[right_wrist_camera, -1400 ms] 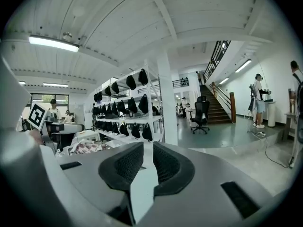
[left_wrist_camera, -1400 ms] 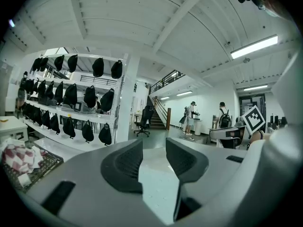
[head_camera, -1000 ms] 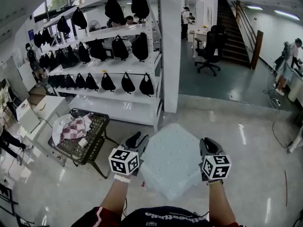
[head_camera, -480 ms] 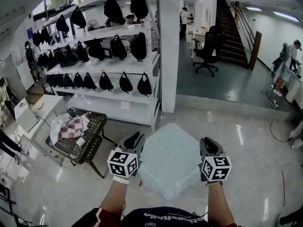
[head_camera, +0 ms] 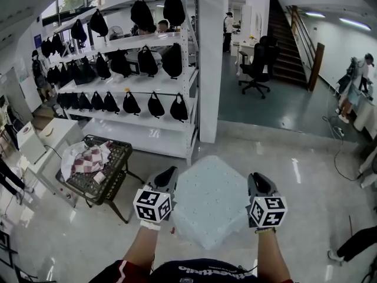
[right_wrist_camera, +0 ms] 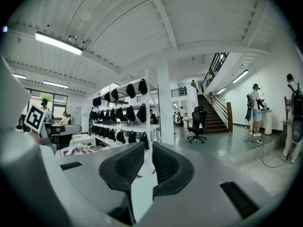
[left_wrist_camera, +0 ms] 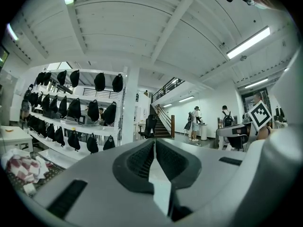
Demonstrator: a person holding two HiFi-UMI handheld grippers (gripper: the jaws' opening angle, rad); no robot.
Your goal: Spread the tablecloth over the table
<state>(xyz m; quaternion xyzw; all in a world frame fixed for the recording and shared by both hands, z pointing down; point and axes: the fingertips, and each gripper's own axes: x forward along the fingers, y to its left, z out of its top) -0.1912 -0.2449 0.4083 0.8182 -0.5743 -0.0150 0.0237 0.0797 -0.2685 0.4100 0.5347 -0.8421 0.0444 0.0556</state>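
A pale blue-white tablecloth [head_camera: 209,202] hangs in the air in front of me, stretched between both grippers. My left gripper [head_camera: 166,177] is at its left edge. Its jaws are closing, and a thin strip of the cloth [left_wrist_camera: 158,186] is pinched between the ribbed pads [left_wrist_camera: 142,159]. My right gripper [head_camera: 261,181] holds the right edge, with the cloth [right_wrist_camera: 142,193] running up between its nearly closed pads [right_wrist_camera: 127,163]. Both grippers point about level, away from me. The cloth's lower part is hidden behind my arms.
A black mesh table [head_camera: 112,173] stands on the floor to the left, with a red-checked cloth [head_camera: 88,158] lying on it. White shelves [head_camera: 147,81] of black bags stand behind it, beside a white pillar [head_camera: 211,58]. Office chairs, stairs and people are farther back.
The left gripper's fingers, spread apart beside the cloth's left edge a second ago, have come together on it. The cloth and both grippers have hardly shifted.
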